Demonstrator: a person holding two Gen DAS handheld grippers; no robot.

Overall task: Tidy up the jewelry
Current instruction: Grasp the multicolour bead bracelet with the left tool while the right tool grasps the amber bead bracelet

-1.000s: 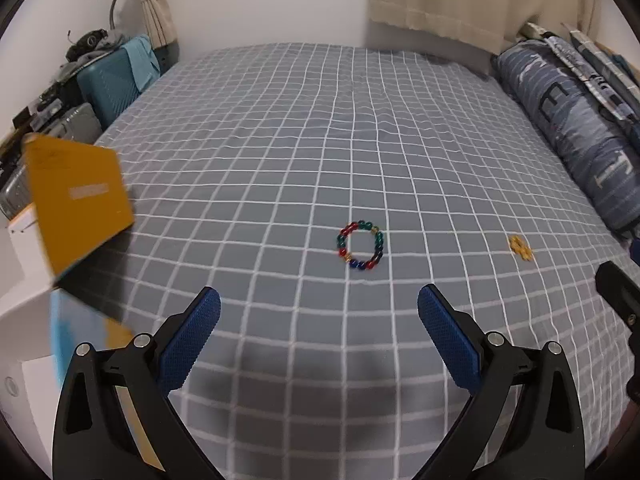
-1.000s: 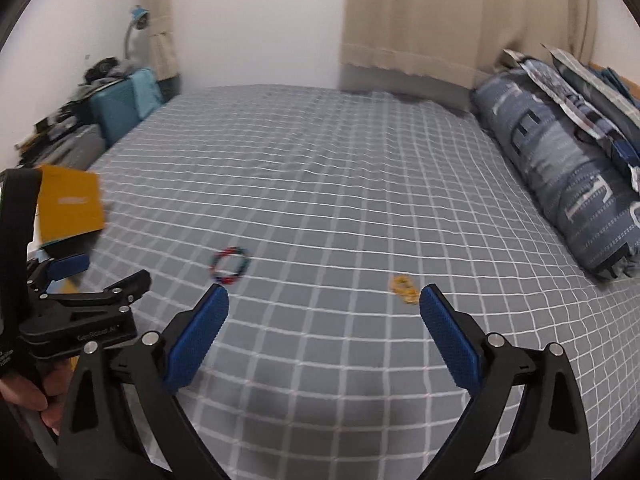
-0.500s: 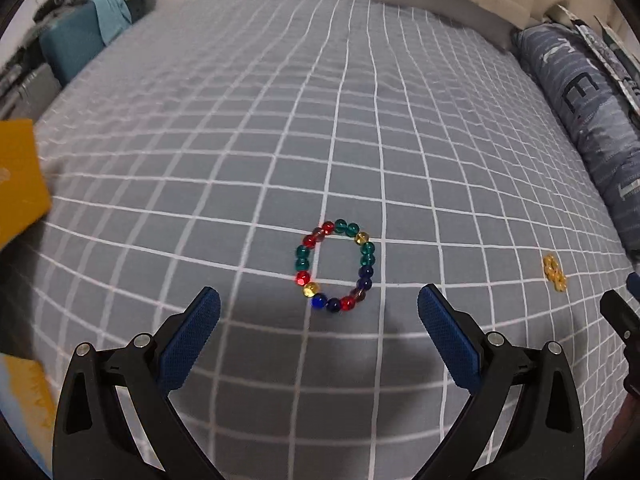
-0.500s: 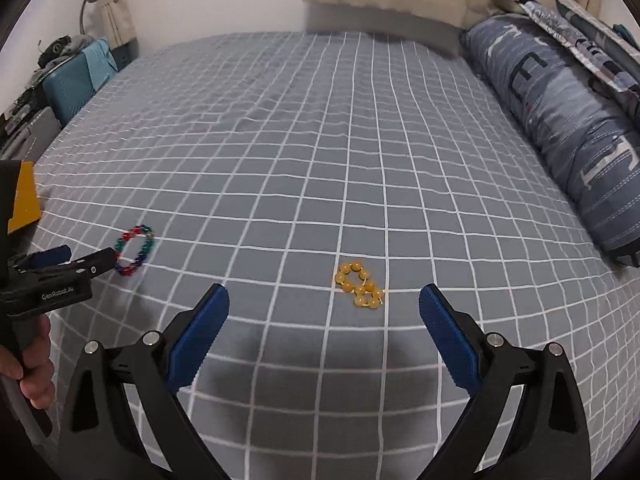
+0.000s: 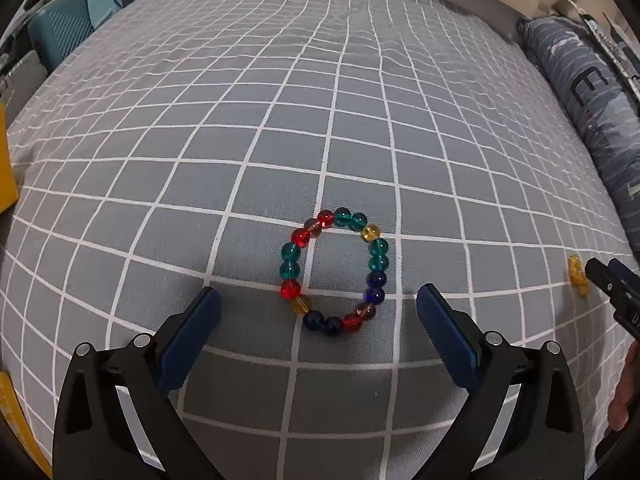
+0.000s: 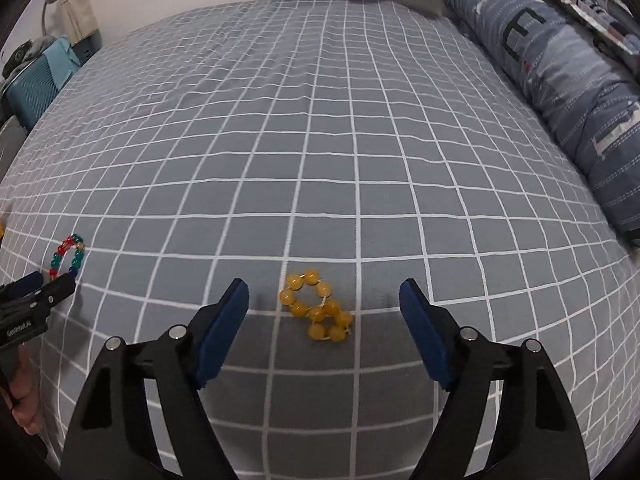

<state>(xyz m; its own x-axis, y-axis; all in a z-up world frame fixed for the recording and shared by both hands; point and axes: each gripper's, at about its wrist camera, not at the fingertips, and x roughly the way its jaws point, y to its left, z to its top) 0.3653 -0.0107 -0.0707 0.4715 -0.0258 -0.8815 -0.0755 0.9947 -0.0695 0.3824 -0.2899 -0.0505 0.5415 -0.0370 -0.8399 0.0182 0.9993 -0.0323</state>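
A bracelet of red, teal, blue and amber beads [image 5: 334,272] lies flat on the grey checked bedspread [image 5: 320,100]. My left gripper [image 5: 318,312] hovers just above it, open, with the near half of the ring between the blue pads. A crumpled yellow bead bracelet [image 6: 318,310] lies further right. My right gripper [image 6: 324,300] straddles it; its jaws are closing but the pads stand apart from the beads. The multicoloured bracelet [image 6: 68,256] also shows at the left of the right wrist view, beside the left gripper's tip.
A blue patterned pillow [image 6: 568,80] runs along the bed's right side. A teal suitcase [image 5: 64,32] stands off the far left corner. A yellow box edge [image 5: 6,160] shows at the left rim. A hand [image 6: 24,400] holds the left tool.
Both grippers have come down and forward over the bed, so each bracelet now sits between its gripper's pads. The right jaws have narrowed a little. The yellow box has slid out to the left rim.
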